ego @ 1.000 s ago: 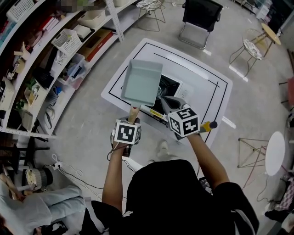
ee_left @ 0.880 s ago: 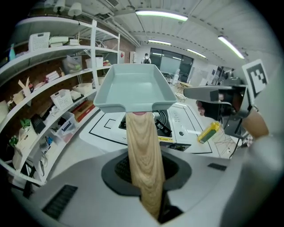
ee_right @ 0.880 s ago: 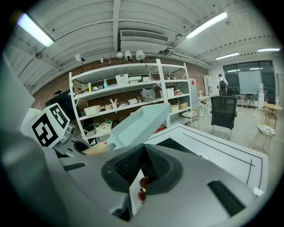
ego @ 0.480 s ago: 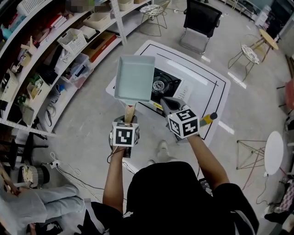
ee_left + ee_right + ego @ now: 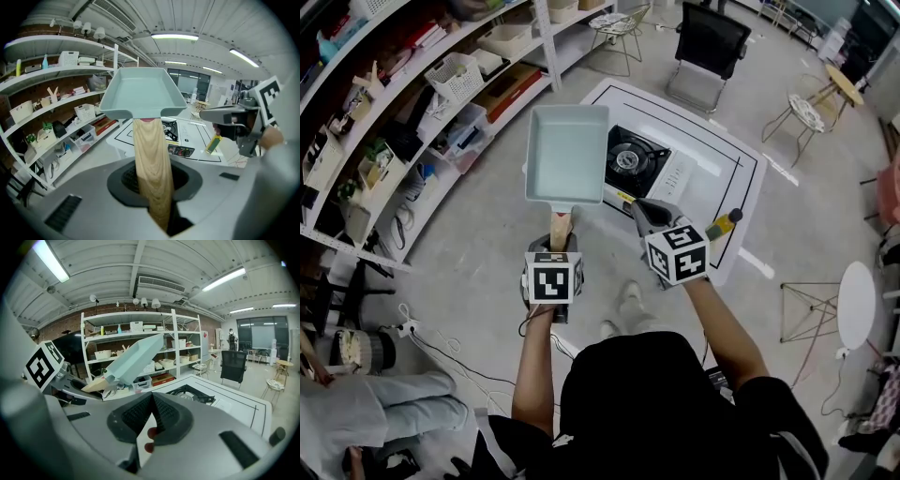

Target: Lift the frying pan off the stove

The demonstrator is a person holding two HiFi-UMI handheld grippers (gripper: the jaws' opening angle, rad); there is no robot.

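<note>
The square pale green frying pan (image 5: 567,155) hangs in the air, left of the stove (image 5: 630,159) and past the white table's (image 5: 741,211) left edge. My left gripper (image 5: 563,244) is shut on its wooden handle (image 5: 562,228). In the left gripper view the handle (image 5: 151,159) runs out from between the jaws to the pan (image 5: 140,93), with the stove (image 5: 168,129) behind it. My right gripper (image 5: 639,208) hovers near the table's front edge, jaws shut with nothing in them. The right gripper view shows the pan (image 5: 136,357) tilted at left and the bare burner (image 5: 190,394) ahead.
A yellow-green bottle (image 5: 724,225) lies on the table by my right gripper. Shelves (image 5: 412,103) packed with boxes line the left. A black chair (image 5: 711,33) stands beyond the table, a round white table (image 5: 861,309) at right. A person (image 5: 384,422) sits at bottom left.
The pan has moved left and away from the stove, leaving the burner fully uncovered. Both grippers have drifted with it; the left keeps its hold on the handle.
</note>
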